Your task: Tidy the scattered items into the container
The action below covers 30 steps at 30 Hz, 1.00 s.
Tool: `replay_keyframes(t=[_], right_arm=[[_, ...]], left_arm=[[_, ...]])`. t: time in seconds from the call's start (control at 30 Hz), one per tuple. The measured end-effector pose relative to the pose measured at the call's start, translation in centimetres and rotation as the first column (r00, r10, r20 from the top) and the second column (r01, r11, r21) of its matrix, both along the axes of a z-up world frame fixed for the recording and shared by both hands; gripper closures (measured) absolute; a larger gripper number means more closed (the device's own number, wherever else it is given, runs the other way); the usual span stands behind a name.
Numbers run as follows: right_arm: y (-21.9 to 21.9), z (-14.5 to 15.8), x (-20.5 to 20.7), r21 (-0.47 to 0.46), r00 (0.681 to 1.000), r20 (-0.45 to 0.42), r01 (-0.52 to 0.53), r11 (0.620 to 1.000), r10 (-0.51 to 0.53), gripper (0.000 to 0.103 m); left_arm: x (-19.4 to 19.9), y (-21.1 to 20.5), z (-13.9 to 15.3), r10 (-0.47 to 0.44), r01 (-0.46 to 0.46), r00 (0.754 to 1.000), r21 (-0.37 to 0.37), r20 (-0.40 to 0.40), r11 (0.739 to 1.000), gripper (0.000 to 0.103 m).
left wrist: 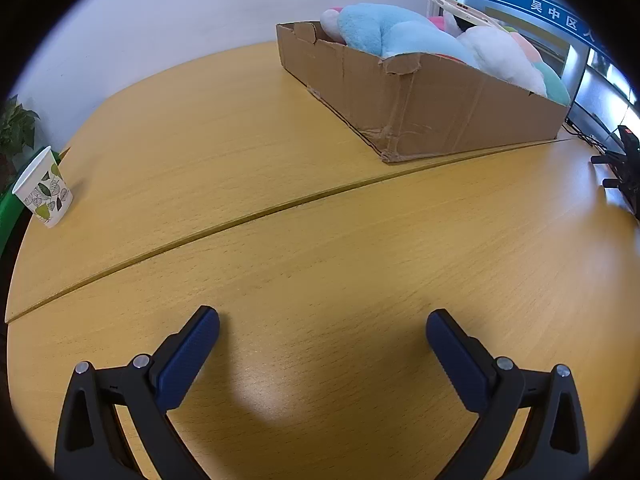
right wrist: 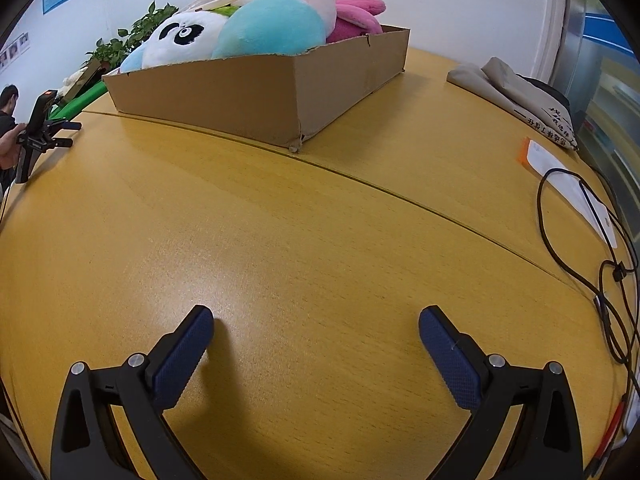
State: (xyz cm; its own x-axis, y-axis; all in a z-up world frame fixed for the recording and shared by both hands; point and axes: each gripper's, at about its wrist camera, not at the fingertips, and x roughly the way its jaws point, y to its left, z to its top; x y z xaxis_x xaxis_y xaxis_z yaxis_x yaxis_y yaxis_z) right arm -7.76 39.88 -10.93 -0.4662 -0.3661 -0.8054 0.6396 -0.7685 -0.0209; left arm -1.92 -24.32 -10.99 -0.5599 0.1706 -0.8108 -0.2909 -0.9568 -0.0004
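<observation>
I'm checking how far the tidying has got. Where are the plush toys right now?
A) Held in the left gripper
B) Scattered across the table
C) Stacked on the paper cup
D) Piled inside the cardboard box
D: the plush toys sit heaped in the cardboard box, while the left gripper and right gripper have jaws apart and empty.

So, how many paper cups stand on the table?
1. The paper cup stands upright near the far left edge of the table, far from the cardboard box. The right wrist view shows no cup; the box may hide others.
</observation>
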Motion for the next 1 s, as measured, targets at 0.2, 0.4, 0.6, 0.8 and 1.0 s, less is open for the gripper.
replay_keyframes(t=[0.2,0.4,0.6,0.8,1.0], right_arm=[[0.35,0.12,0.86,-0.001,1.0,0.003,-0.028,1.0,0.028,0.0],[0.26,0.07,0.41,0.001,0.999,0.002,-0.054,0.999,0.054,0.0],[0.29,0.03,0.31,0.001,0.998,0.002,-0.058,0.998,0.058,0.0],[0.32,0.04,0.29,0.001,0.998,0.002,-0.058,0.998,0.058,0.0],[0.34,0.05,0.27,0.001,0.998,0.002,-0.058,0.998,0.058,0.0]], left_arm=[[0.2,-0.27,0.15,-0.009,0.009,1.0,-0.004,-0.001,1.0,0.0],[0.05,-0.18,0.05,-0.007,0.007,1.0,-0.001,-0.001,1.0,0.0],[0.0,-0.4,-0.04,-0.014,0.014,1.0,-0.001,-0.002,1.0,0.0],[-0.07,-0.53,-0.06,-0.018,0.018,1.0,-0.001,-0.002,1.0,0.0],[-0.11,-0.6,-0.08,-0.02,0.02,1.0,-0.001,-0.002,1.0,0.0]])
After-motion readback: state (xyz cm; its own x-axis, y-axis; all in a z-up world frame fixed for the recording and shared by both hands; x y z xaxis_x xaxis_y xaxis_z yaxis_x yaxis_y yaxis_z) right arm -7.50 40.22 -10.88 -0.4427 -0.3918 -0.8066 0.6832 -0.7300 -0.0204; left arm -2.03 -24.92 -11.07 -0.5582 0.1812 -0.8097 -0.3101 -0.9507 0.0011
